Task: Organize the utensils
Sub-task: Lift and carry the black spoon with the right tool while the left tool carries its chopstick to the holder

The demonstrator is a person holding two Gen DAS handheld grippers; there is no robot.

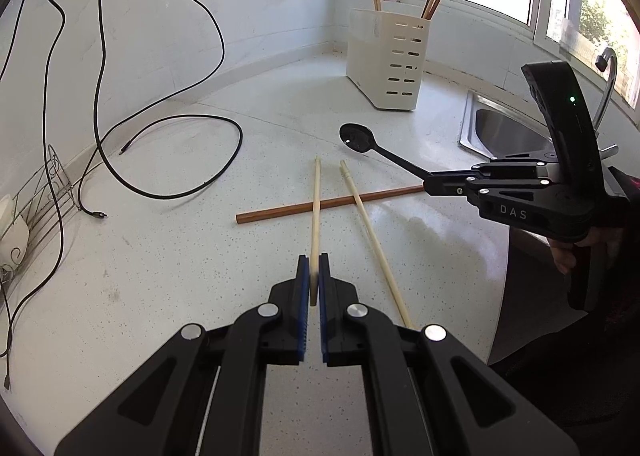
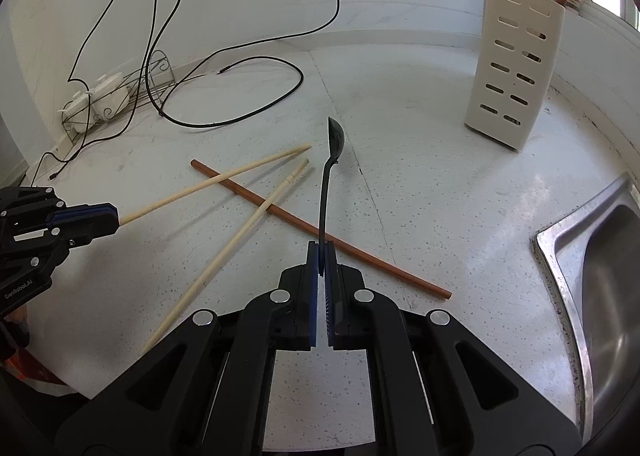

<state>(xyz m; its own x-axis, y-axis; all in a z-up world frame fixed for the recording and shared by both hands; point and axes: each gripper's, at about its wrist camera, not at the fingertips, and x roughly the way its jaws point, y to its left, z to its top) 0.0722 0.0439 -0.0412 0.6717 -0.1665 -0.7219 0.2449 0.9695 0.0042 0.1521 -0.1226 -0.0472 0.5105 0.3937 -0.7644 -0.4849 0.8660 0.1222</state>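
Observation:
My left gripper (image 1: 314,261) is shut on a pale wooden chopstick (image 1: 316,216), which points away over the white counter; the gripper also shows in the right wrist view (image 2: 114,218). A second pale chopstick (image 1: 372,240) lies beside it. Both cross a brown chopstick (image 1: 320,205) lying flat. My right gripper (image 2: 323,252) is shut on the handle of a black spoon (image 2: 326,192), bowl pointing away; the right gripper (image 1: 426,186) and the spoon (image 1: 358,138) also show in the left wrist view. A cream slotted utensil holder (image 1: 390,60) stands at the back with several chopsticks in it.
Black cables (image 1: 168,160) loop over the counter's left and back. A wire rack with white cups (image 2: 104,96) stands at the wall. A steel sink (image 2: 600,296) lies at the right, with a tap (image 1: 608,76) behind it. Windows run along the right wall.

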